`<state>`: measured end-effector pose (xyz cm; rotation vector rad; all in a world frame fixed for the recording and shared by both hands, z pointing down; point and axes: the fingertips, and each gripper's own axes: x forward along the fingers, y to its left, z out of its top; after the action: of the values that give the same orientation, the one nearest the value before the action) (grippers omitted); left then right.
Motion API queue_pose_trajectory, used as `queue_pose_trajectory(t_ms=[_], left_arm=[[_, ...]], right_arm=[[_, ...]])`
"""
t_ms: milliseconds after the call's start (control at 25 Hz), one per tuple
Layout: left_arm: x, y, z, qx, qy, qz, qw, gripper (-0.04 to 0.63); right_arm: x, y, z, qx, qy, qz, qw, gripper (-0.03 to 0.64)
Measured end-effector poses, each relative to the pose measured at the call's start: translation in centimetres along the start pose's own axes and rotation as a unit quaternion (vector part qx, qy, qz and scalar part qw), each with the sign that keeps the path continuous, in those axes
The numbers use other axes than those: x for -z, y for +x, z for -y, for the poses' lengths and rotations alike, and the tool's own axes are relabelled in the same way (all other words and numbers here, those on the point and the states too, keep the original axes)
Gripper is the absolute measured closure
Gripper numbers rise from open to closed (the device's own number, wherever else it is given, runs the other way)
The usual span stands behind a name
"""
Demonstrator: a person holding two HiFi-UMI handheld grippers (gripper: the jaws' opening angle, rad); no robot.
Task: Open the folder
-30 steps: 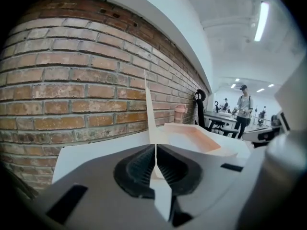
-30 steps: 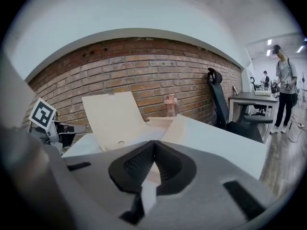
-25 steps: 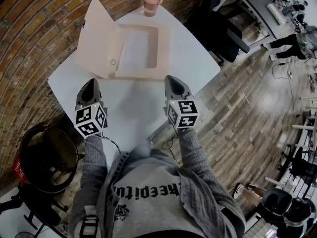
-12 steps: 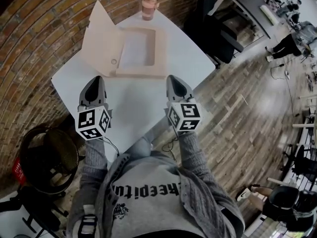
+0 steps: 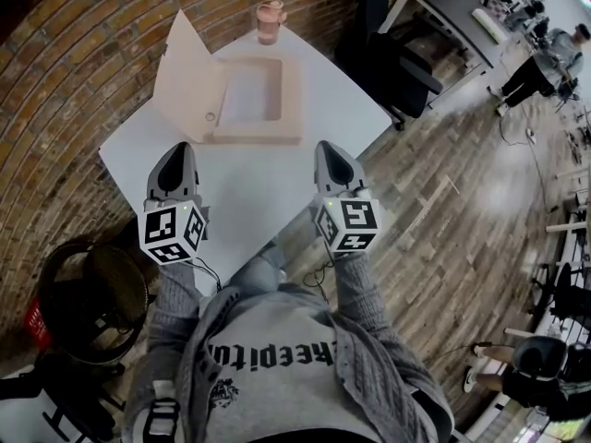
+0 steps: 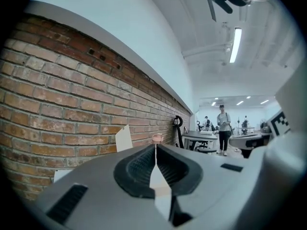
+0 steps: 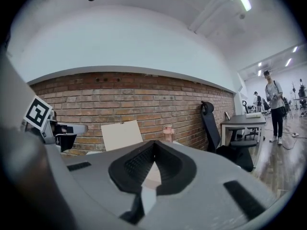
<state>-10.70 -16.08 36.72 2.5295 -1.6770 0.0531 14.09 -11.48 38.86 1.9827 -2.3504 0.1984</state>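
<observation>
Plainly, the fingers (image 6: 139,166) of the left gripper (image 6: 155,146) were pressed together along a single seam, nothing between them; only the far cup showed above the tips. The fingers (image 7: 135,166) of the right gripper (image 7: 154,143) were likewise closed to a thin line and empty. Both grippers pointed roughly level, side by side but well apart, over the near part of the white counter (image 5: 268,197), touching nothing. Beyond them, toward the far side of the counter, lay the folder (image 5: 289,100), well apart from both sets of tips. Its cover (image 5: 189,67) stood raised at the left, tilted up toward the brick wall (image 5: 74,81), and the shallow inside with a pale sheet was exposed. A small ring or clasp showed on the cover's lower corner; too small to say more. A pink cup (image 5: 269,20) stood at the far corner, just past the folder. A dark office chair (image 5: 406,67) stood off the counter's right side. Judgement: the opening step looked finished, since the cover was already up and neither gripper held it. The next move called for little beyond keeping clear, or at most a gentle push to lay the cover flat, minding the cup.
</observation>
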Motion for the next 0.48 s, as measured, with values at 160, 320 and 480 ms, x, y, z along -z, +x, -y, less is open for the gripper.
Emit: queue_pose_trajectory(t_ms=[160,320,480], left_arm=[[-1.0,-0.9,0.7,0.005,0.0,0.011,0.9999,0.583],[-1.9,-1.7,1.3,0.008,0.003,0.023,0.9997,0.583],[-2.8,-2.5,1.6,0.007,0.005,0.033,0.9994,0.583]], right_arm=[[-1.5,-1.6,-0.1,0.004,-0.004,0.02,1.0,0.614],[-2.8,-3.1,-0.1,0.007,-0.008,0.038,0.999,0.614],[-3.9,-4.4,-0.2,0.011,-0.017,0.052,0.998,0.614]])
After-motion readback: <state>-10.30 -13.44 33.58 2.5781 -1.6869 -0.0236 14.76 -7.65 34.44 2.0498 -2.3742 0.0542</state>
